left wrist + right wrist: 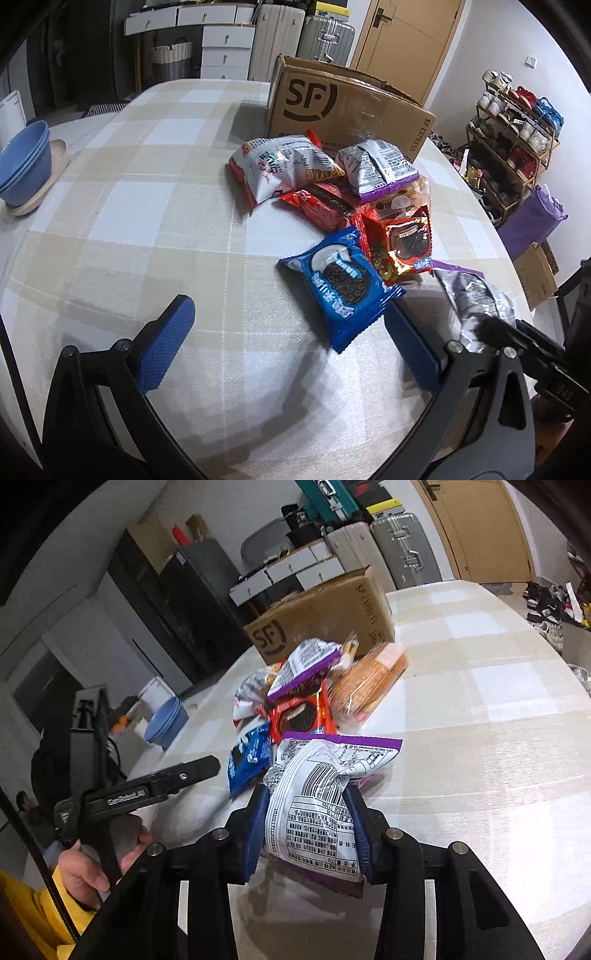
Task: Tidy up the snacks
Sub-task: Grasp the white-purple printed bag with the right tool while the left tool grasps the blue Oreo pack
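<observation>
- The cardboard box [347, 107] is standing on the table [147, 229], at the far side behind the snack pile [332, 192].
- The cookie packet [341, 286] is lying at the pile's near edge, between the spread fingers of the left gripper [288, 347].
- The second cookie packet [400, 240] is lying just behind it, overlapping it.
- The stacked bowls [24, 162] are sitting at the table's left edge, well apart from the pile.
- The right gripper [308, 830] is pinching a snack bag [321, 801] in front of the pile.
- The shoe rack [513, 147] is standing beyond the table to the right.
</observation>
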### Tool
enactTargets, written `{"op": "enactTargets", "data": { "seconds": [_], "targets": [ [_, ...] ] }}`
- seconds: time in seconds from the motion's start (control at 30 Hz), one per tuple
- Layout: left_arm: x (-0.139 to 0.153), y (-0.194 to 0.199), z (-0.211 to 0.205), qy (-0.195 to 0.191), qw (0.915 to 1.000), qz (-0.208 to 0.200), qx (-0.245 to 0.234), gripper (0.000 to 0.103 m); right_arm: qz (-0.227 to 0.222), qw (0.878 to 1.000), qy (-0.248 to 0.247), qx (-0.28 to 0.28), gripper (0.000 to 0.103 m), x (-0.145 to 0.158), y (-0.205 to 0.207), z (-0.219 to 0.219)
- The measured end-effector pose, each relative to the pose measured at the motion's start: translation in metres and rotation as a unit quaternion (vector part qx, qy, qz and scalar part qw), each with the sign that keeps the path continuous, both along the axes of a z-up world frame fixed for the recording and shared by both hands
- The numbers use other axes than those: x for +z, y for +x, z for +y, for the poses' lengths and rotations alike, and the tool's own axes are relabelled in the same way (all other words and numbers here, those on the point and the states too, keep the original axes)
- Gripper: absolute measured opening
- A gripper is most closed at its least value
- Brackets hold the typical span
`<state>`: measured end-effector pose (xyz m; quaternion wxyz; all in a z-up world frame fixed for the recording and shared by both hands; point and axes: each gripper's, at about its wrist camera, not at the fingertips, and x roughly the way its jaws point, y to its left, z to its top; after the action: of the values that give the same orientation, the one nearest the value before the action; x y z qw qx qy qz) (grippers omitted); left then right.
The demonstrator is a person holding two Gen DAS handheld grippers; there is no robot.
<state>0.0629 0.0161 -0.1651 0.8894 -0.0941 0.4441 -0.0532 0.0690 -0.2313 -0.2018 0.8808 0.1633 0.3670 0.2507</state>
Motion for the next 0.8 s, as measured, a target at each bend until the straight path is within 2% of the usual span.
{"op": "enactTargets", "data": {
  "seconds": [0.17,0.27,0.4,0.5,0.57,0.6,0.67,0.7,0.73,0.8],
  "targets": [
    [-0.003,0.02,-0.005,-0.022,0.9995,0.02,0.008,0.102,-0.003,1.0,0.014,-0.004,0.042,0.0,-0.001,-0.01],
    [-0.009,0.037,-0.012,-0.03,0.9983,0.048,0.013,0.102,-0.003,1.0,0.016,-0.002,0.042,0.0,-0.002,-0.011],
    [-0.019,0.051,-0.023,-0.013,0.9973,0.069,0.021,0.102,-0.007,1.0,0.01,0.003,0.042,0.001,-0.003,-0.008],
    [-0.019,0.051,-0.028,0.001,0.9979,0.063,0.018,0.097,-0.009,1.0,0.009,0.006,0.042,0.002,-0.003,-0.007],
    [-0.017,0.048,-0.027,0.003,0.9985,0.053,0.014,0.079,-0.01,1.0,0.01,0.007,0.042,0.003,-0.004,-0.006],
    [-0.017,0.046,-0.027,0.002,0.9988,0.049,0.008,0.076,-0.011,1.0,0.01,0.008,0.042,0.003,-0.003,-0.005],
    [-0.016,0.042,-0.029,0.018,0.9989,0.043,-0.005,0.058,-0.012,1.0,0.01,0.008,0.042,0.003,-0.003,-0.004],
    [-0.016,0.039,-0.029,0.022,0.9989,0.04,-0.013,0.053,-0.011,1.0,0.01,0.008,0.042,0.003,-0.004,-0.003],
    [-0.016,0.036,-0.03,0.022,0.9988,0.037,-0.023,0.043,-0.011,1.0,0.01,0.009,0.042,0.003,-0.004,-0.002],
    [-0.015,0.03,-0.03,0.025,0.9985,0.034,-0.036,0.041,-0.012,1.0,0.008,0.009,0.042,0.005,-0.005,-0.001]
  ]
}}
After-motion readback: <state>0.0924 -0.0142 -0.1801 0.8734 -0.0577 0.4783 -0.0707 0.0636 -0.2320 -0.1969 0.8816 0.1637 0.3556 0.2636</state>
